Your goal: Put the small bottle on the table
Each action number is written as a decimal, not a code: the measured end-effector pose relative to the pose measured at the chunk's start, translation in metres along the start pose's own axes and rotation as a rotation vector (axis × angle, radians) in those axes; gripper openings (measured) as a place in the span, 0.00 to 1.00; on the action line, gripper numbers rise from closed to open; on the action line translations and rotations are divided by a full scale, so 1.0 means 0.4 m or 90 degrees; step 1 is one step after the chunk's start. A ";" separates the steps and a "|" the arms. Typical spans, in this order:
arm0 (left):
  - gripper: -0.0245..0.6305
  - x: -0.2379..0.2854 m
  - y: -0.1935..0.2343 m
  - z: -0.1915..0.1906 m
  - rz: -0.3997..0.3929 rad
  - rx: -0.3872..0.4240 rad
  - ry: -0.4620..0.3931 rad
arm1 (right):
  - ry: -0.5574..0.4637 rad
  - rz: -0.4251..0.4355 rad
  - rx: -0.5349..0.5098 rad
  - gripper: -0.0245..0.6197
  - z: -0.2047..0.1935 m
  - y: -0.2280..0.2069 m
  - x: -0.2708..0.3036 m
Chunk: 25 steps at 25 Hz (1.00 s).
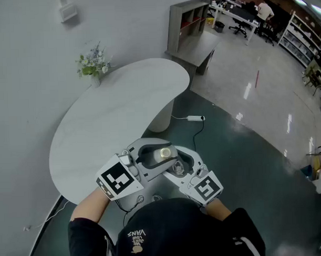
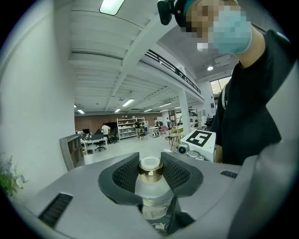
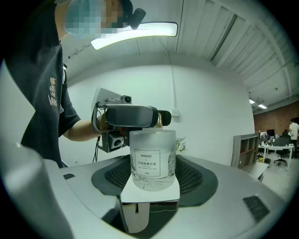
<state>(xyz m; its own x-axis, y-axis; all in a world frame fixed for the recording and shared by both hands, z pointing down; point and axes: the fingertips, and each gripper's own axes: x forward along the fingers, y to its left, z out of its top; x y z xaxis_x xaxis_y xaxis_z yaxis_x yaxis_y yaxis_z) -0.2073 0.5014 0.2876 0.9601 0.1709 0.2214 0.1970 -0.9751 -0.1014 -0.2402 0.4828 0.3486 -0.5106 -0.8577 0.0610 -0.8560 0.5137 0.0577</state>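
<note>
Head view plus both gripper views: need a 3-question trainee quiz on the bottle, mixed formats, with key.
1. True or false: the small bottle already stands on the white table.
2. Which part of the bottle do the jaws of the left gripper close on? A) the gold collar under the cap B) the labelled body C) the base
3. Short answer: what stands at the table's far edge, by the wall?

Key:
1. False: it is up in the left gripper's jaws, not set down on the table.
2. A.
3. A small vase of flowers.
</note>
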 end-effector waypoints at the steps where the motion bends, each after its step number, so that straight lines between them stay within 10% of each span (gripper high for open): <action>1: 0.28 0.002 0.009 -0.001 0.000 -0.002 -0.001 | 0.000 0.002 0.005 0.45 -0.001 -0.007 0.005; 25: 0.28 0.363 0.549 -0.020 0.141 -0.052 0.009 | 0.001 0.155 0.004 0.45 -0.075 -0.610 0.161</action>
<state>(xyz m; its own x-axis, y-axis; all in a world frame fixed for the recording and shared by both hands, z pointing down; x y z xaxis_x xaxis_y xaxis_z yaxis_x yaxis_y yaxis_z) -0.0262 0.3108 0.3053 0.9752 -0.0501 0.2156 -0.0358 -0.9969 -0.0701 -0.0618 0.3027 0.3685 -0.7018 -0.7086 0.0733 -0.7082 0.7051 0.0352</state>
